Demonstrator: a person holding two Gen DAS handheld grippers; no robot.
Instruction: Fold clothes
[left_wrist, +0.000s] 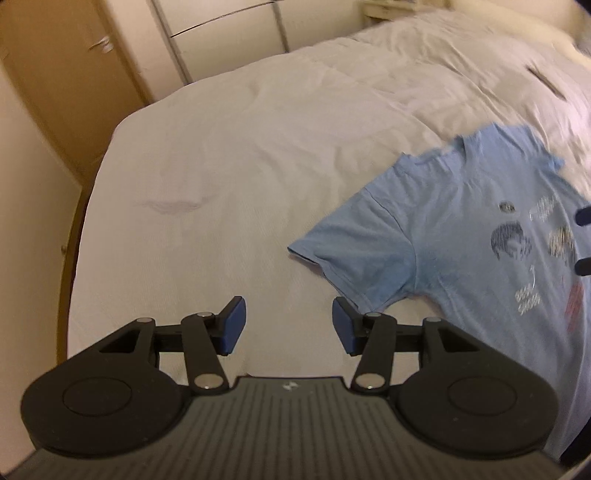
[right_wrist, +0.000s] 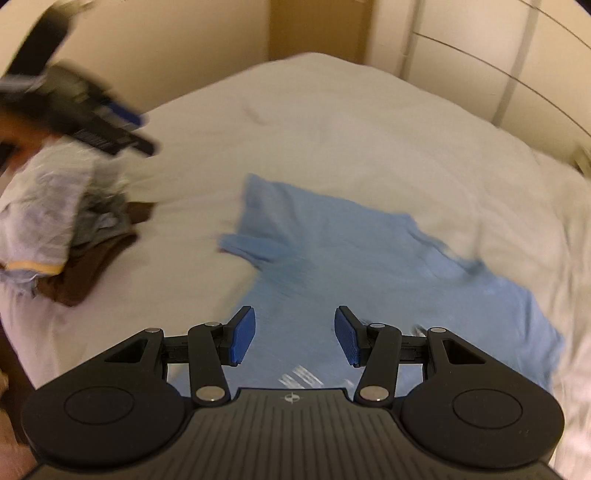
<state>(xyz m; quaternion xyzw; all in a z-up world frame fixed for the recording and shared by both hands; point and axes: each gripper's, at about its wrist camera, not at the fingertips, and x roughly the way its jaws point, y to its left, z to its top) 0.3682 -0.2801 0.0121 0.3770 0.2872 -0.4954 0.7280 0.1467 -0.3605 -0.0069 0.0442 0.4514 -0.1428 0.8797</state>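
Blue T-shirt (left_wrist: 461, 229) lies spread, print up, on the bed (left_wrist: 240, 166) — no fold started. Your left gripper (left_wrist: 288, 325) and right gripper (right_wrist: 294, 334) both gape empty. Next, pinch 1 sleeve edge — I'd guess.

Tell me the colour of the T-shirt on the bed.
Light blue T-shirt, clearest in the left wrist view.

A light blue T-shirt (left_wrist: 454, 236) carries a print in grey, white and black — round dark-haired heads, pale lettering — with a patch of red at one side. The bedspread (left_wrist: 236, 177) beneath it is plain off-white. The left gripper (left_wrist: 289, 325) and the right gripper (right_wrist: 294, 334) are both black with deep blue pads (left_wrist: 236, 325). A pile of clothes (right_wrist: 62, 236) shows pale grey-white, a yellow edge and dark brown. The wardrobe (left_wrist: 221, 33) is cream — the door (left_wrist: 70, 85) beside it tan.
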